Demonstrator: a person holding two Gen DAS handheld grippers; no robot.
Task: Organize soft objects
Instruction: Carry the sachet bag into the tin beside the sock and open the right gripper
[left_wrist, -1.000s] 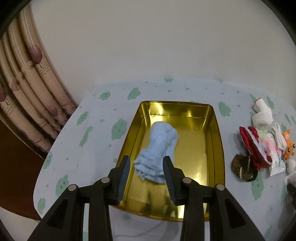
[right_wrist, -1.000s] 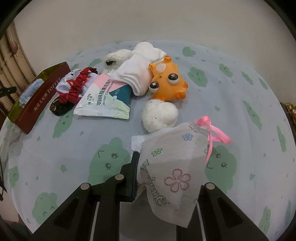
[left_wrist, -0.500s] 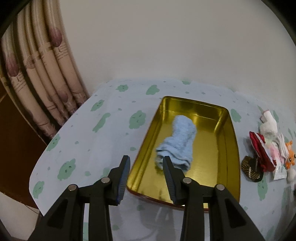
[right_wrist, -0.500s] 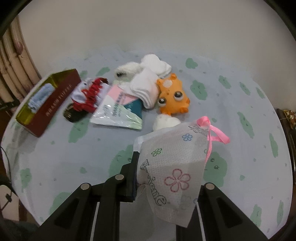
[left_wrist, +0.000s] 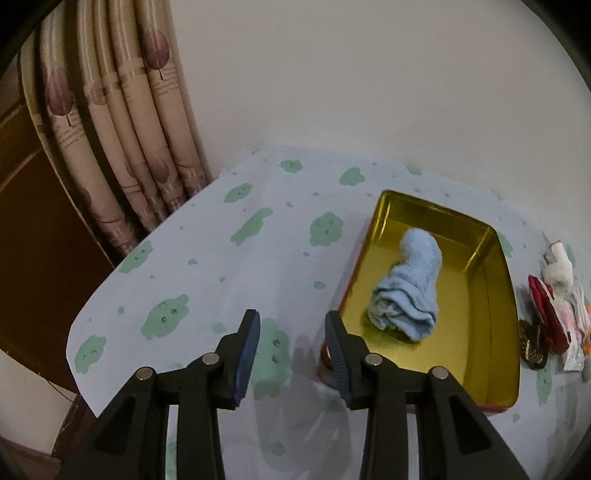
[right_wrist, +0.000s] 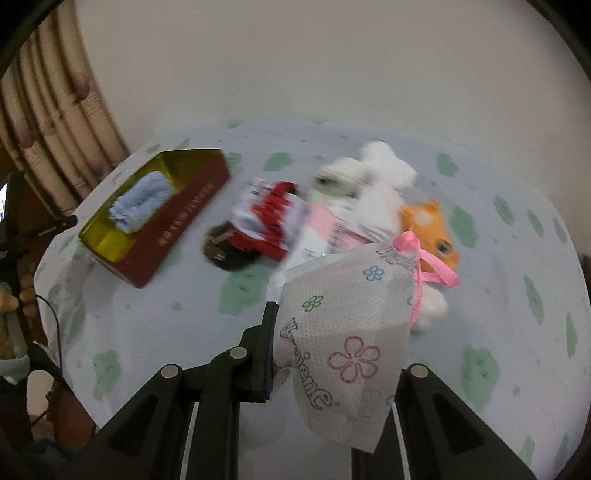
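Since a second ago the left gripper (left_wrist: 291, 334) has pulled back and off to the left of the gold tin (left_wrist: 495, 295), so its fingers (left_wrist: 248, 343) now hover spread apart over bare tablecloth with nothing between them, where before they straddled the blue towel (left_wrist: 410, 291). That rolled towel lies inside the tin, toward its left side. The right gripper (right_wrist: 332, 347) has lifted and swung left too, so the tin (right_wrist: 173, 229) with the towel (right_wrist: 142, 201) now sits well inside its view, and everything past the fingers is motion-blurred. Its fingers are clamped on a white fabric pouch (right_wrist: 343, 332) with flower prints and a pink ribbon (right_wrist: 424, 266), held up off the bench; only the left finger (right_wrist: 267, 343) shows, the other is hidden behind the pouch. Beyond it the leftover pile sits to the right of the tin: a red and white item (right_wrist: 269, 221), a dark round thing (right_wrist: 225, 247), a pink packet (right_wrist: 332, 229), white socks (right_wrist: 380, 181) and an orange plush (right_wrist: 432, 229). The bench wears a pale blue cloth (left_wrist: 221, 266) with green cloud shapes, against a plain wall, with beige curtains (left_wrist: 122, 129) on the left.
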